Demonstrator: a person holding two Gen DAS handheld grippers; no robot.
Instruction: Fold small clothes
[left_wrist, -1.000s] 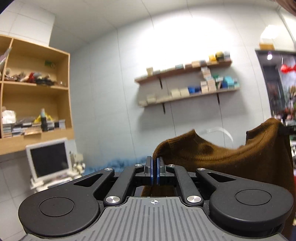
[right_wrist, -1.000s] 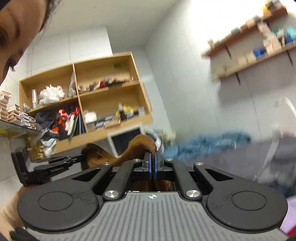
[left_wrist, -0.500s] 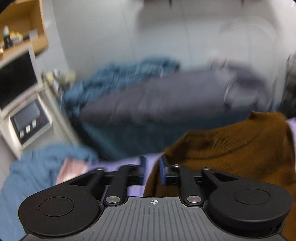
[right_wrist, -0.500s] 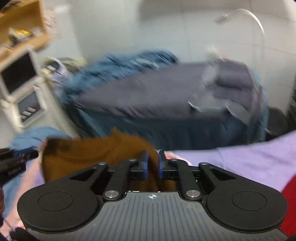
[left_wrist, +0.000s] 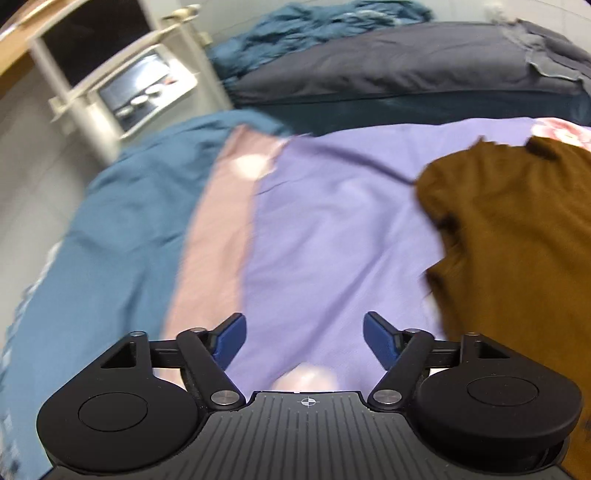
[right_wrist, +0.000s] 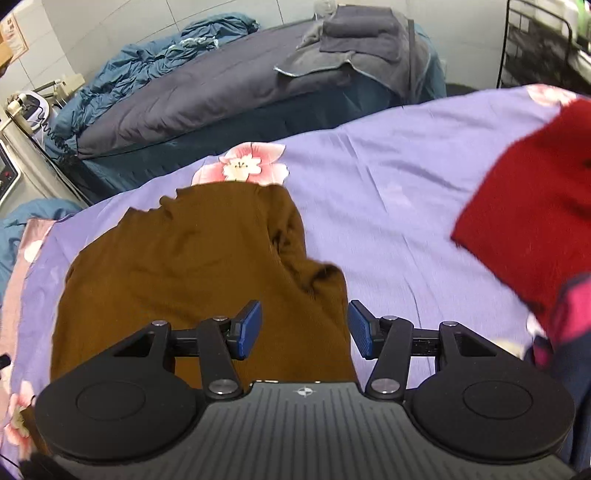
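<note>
While the brown ribbed knit sweater (right_wrist: 192, 273) is lying spread on the lilac flowered bedsheet (right_wrist: 388, 206), I am hovering both my left fingers (left_wrist: 304, 338) and right fingers (right_wrist: 304, 328) wide apart, gripping nothing. I am judging that smoothing the rumpled right edge first, then pinching a sleeve near its seam, should be giving a square fold

brown sweater (left_wrist: 517, 240) blurred, cut by edge
</note>
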